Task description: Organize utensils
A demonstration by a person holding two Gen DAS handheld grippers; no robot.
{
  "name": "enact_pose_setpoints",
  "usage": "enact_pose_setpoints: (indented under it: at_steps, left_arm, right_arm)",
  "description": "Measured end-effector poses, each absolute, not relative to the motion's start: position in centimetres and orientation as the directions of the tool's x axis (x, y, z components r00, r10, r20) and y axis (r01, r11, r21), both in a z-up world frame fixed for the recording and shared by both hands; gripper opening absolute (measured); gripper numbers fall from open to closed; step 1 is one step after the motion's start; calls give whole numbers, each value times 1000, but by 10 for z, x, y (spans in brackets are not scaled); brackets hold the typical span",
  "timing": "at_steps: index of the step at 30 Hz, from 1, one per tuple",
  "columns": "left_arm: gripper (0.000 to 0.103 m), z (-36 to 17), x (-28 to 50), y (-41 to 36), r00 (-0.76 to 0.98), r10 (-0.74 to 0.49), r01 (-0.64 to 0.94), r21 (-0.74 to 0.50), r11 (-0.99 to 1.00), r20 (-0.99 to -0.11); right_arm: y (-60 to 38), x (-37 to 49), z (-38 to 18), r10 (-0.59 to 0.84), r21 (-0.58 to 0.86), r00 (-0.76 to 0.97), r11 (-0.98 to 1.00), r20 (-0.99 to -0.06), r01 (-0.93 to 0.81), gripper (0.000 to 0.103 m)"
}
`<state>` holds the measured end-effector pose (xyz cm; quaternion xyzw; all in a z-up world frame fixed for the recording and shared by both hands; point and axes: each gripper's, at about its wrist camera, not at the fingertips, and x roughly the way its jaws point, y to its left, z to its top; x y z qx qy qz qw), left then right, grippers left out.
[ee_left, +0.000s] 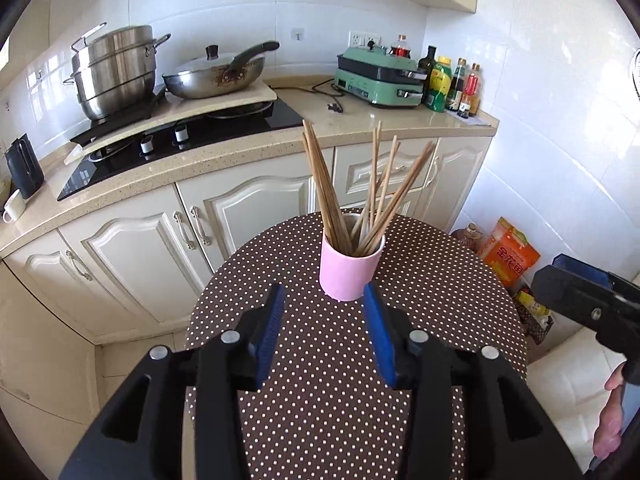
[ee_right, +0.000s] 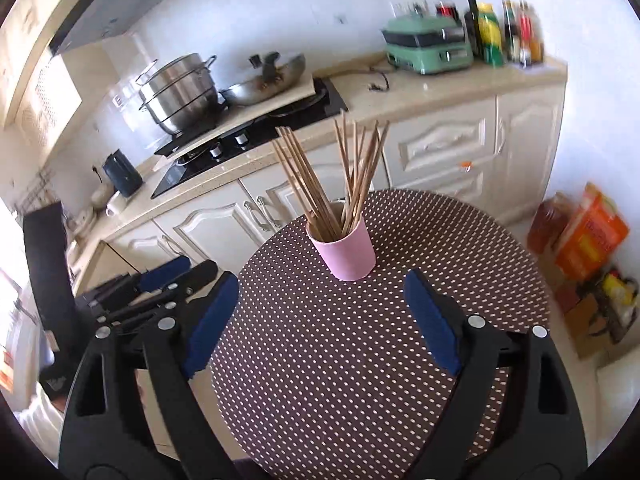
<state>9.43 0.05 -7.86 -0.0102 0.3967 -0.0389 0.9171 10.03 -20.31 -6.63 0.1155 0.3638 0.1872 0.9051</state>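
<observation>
A pink cup (ee_left: 350, 270) stands upright near the far edge of a round brown polka-dot table (ee_left: 320, 400). It holds several wooden chopsticks (ee_left: 352, 196), fanned out. My left gripper (ee_left: 324, 300) is open and empty, just in front of the cup. My right gripper (ee_right: 320, 284) is open wide and empty, with the cup (ee_right: 346, 250) and chopsticks (ee_right: 332, 176) a little beyond it on the table (ee_right: 340, 380). The right gripper also shows at the right edge of the left wrist view (ee_left: 576, 300); the left one shows at the left of the right wrist view (ee_right: 160, 276).
Behind the table runs a kitchen counter (ee_left: 224, 156) with a black hob (ee_left: 180, 140), a steel stockpot (ee_left: 116, 72), a wok (ee_left: 216, 76), a green appliance (ee_left: 380, 80) and bottles (ee_left: 452, 80). An orange bag (ee_left: 508, 252) sits on the floor at the right.
</observation>
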Motion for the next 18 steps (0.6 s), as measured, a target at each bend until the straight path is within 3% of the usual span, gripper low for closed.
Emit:
enact_pose_setpoints:
  at_steps: [14,18]
  left_arm:
    - [53,11,11,-2,838,-24,33,7,999,-545]
    - [53,27,-1,-5,856,-63,60,-24,998,-513]
  right_arm:
    - [-209,25,-8,398,385,783,896,-478,-220,94]
    - [-207,15,1,395,366,794,901,-462,-235,94]
